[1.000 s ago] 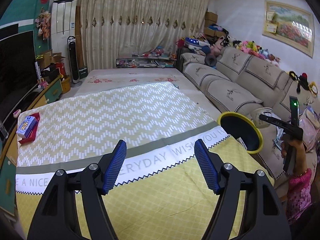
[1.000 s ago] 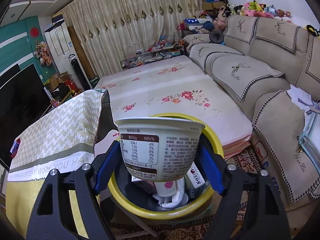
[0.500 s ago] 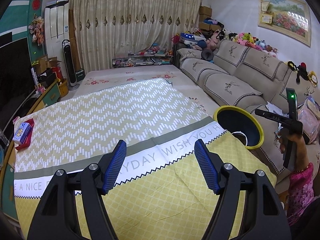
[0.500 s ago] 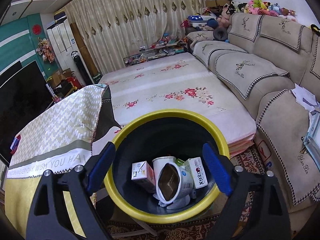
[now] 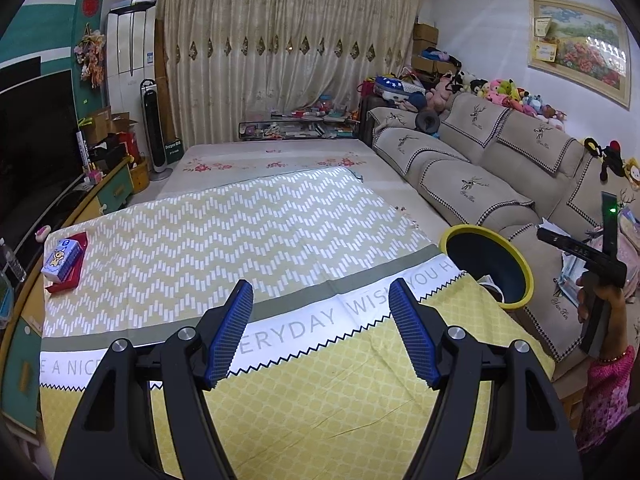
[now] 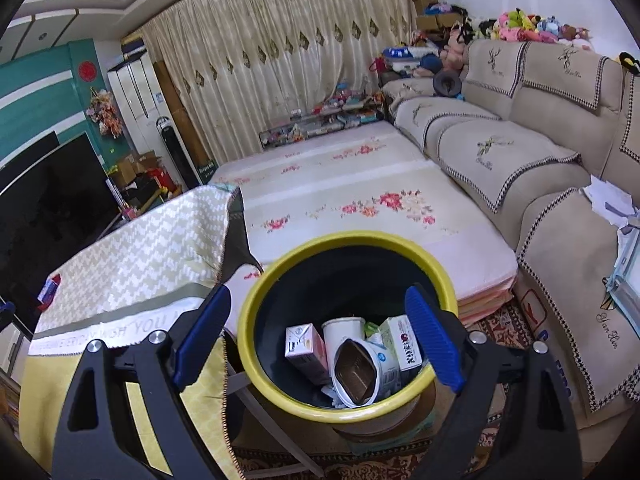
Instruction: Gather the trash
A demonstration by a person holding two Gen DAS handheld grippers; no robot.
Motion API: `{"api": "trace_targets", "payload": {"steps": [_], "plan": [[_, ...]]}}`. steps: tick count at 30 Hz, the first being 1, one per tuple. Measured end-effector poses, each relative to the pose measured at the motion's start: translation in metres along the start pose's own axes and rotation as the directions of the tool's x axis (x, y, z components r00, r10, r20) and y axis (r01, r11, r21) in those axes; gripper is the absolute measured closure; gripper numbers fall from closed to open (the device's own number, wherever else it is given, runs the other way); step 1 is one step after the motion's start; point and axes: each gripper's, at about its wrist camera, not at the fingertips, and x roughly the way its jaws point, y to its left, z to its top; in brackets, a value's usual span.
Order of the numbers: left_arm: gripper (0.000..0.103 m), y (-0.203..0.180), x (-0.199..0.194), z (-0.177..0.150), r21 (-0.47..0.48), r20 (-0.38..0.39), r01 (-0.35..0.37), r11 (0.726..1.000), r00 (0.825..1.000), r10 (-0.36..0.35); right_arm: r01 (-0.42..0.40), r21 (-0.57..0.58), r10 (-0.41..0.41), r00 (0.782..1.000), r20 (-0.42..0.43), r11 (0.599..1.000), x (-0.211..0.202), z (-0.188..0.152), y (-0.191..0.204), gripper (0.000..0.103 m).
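Blue-padded jaws of the right gripper [image 6: 320, 336] have just been opening and stand wide, nothing between them, above the yellow-rimmed bin [image 6: 256, 292]. Inside lie a white cup [image 6: 362, 372] on its side and small cartons [image 6: 304, 346]. Over the tablecloth [image 5: 168, 240], the left gripper [image 5: 320, 332] gapes empty.

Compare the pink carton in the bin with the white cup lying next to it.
The pink carton is a box with flat sides; the white cup is round. The carton leans with its top closed; the cup lies tipped on its side, its open mouth showing a brown inside. Both lie inside the yellow-rimmed bin, touching neither gripper.
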Motion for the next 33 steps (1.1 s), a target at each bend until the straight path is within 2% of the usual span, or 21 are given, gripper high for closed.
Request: {"api": "trace_targets", "payload": {"steps": [12, 20, 29, 33], "plan": [[0.029, -0.05, 0.008, 0.014, 0.089, 0.003, 0.049, 0.995, 0.999, -0.049, 0.055, -0.017, -0.052, 0.992, 0.115, 0.998, -0.066, -0.004, -0.023, 0.016], [0.028, -0.079, 0.008, 0.009, 0.098, 0.001, 0.066, 0.993, 0.998, -0.067, 0.089, -0.043, -0.081, 0.986, 0.149, 0.995, -0.097, -0.013, -0.03, 0.014], [0.016, -0.065, -0.032, -0.009, 0.032, 0.039, 0.005, 0.999, 0.999, -0.007, 0.085, -0.085, -0.07, 0.985, 0.156, 0.993, -0.121, -0.019, -0.024, 0.011], [0.012, -0.044, -0.056, -0.022, -0.036, 0.061, -0.03, 0.999, 0.998, 0.032, 0.039, -0.122, -0.019, 0.987, 0.162, 0.992, -0.129, -0.02, -0.007, 0.008]]}}
